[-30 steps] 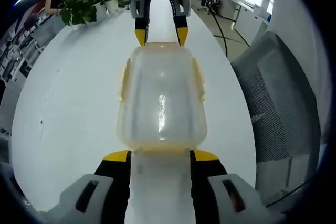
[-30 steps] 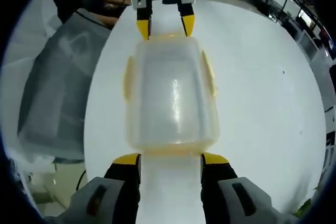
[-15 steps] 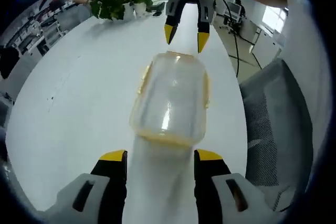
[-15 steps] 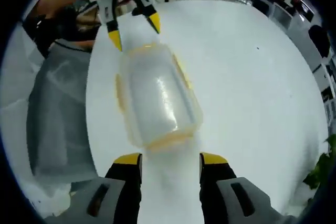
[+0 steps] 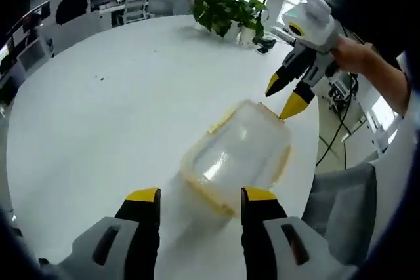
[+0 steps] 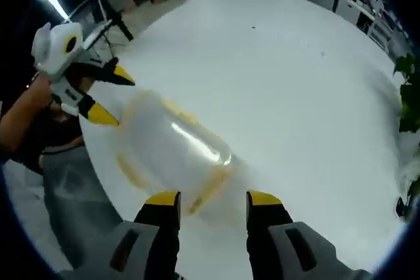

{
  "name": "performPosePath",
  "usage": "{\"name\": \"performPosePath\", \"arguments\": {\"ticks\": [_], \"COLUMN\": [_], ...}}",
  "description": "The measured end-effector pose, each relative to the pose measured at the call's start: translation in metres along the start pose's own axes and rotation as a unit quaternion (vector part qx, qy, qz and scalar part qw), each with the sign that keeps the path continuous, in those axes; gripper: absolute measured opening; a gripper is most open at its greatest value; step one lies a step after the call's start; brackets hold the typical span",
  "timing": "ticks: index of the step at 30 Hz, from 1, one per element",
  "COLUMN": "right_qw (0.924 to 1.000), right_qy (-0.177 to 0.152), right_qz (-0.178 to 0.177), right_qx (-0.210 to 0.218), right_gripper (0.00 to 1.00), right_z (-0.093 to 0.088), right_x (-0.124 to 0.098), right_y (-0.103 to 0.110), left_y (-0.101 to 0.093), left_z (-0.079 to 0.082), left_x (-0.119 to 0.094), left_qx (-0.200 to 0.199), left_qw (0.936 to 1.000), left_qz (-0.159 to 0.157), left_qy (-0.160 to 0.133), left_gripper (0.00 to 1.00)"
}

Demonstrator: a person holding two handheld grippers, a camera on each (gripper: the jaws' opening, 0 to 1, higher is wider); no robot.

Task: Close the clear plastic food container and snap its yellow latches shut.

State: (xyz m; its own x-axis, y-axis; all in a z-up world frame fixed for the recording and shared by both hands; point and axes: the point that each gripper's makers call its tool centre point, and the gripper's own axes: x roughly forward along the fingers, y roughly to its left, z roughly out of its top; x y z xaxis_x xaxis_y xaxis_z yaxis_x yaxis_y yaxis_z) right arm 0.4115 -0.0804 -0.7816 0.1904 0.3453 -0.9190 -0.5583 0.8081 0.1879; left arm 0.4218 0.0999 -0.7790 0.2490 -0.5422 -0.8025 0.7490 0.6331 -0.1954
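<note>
— Where is the clear plastic food container (image 5: 237,154)?
— On the white surface (image 5: 118,96), near its edge beside the grey chair (image 5: 342,211). Its lid is down, and yellow latches (image 5: 283,163) show along its sides. In the right gripper view the container (image 6: 172,152) lies slantwise.

— And the left hand-held gripper (image 5: 200,196)?
— Its jaws stand wide apart with nothing between them, the yellow tips just short of the container's near end.

— The right hand-held gripper (image 6: 213,199)?
— Likewise parted and empty, close to the opposite end. In the left gripper view it (image 5: 286,97) is off the far end, gripped by a hand (image 5: 351,56).

— Anything else on the surface?
— A potted plant (image 5: 228,11) at the far edge.
</note>
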Motion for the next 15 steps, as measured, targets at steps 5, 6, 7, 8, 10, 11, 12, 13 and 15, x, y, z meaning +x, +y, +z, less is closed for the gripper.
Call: {"name": "performPosePath", "arguments": {"ticks": [5,6,7,8,10,11,12,13,15], "right_qw": [0.9994,0.9988,0.9986,0.9979,0.9973,0.9965,0.9958,0.9951,0.9937], "right_qy": [-0.001,-0.004,-0.007,-0.010,-0.014,-0.016,-0.019,-0.022,-0.027], "right_qz": [0.011,0.019,0.020,0.022,0.026,0.029,0.032,0.036,0.040], "right_qx": [0.034,0.044,0.049,0.060,0.068,0.077,0.083,0.089,0.101], "right_gripper": [0.38,0.38,0.38,0.37,0.37,0.37,0.37,0.36,0.35], "right_z": [-0.003,-0.003,-0.002,-0.003,-0.004,-0.004,-0.004,-0.004,-0.005], "right_x": [0.004,0.006,0.007,0.009,0.013,0.014,0.015,0.016,0.017], "right_y": [0.007,0.011,0.011,0.012,0.015,0.016,0.018,0.018,0.020], "left_y": [-0.006,-0.009,-0.010,-0.011,-0.010,-0.011,-0.013,-0.013,-0.011], "left_z": [-0.003,-0.003,-0.003,-0.003,-0.003,-0.004,-0.005,-0.005,-0.004], "left_x": [0.004,0.006,0.007,0.008,0.011,0.012,0.012,0.014,0.015], "left_qx": [-0.082,-0.089,-0.102,-0.122,-0.137,-0.139,-0.142,-0.145,-0.155], "left_qw": [0.9966,0.9960,0.9948,0.9925,0.9905,0.9902,0.9899,0.9894,0.9879], "left_qz": [0.005,0.004,0.002,0.001,0.001,0.003,0.006,0.006,0.008], "left_qy": [-0.001,0.000,-0.001,-0.002,-0.006,-0.004,-0.002,-0.001,-0.004], "left_gripper": [0.49,0.49,0.48,0.48,0.48,0.47,0.47,0.47,0.46]}}
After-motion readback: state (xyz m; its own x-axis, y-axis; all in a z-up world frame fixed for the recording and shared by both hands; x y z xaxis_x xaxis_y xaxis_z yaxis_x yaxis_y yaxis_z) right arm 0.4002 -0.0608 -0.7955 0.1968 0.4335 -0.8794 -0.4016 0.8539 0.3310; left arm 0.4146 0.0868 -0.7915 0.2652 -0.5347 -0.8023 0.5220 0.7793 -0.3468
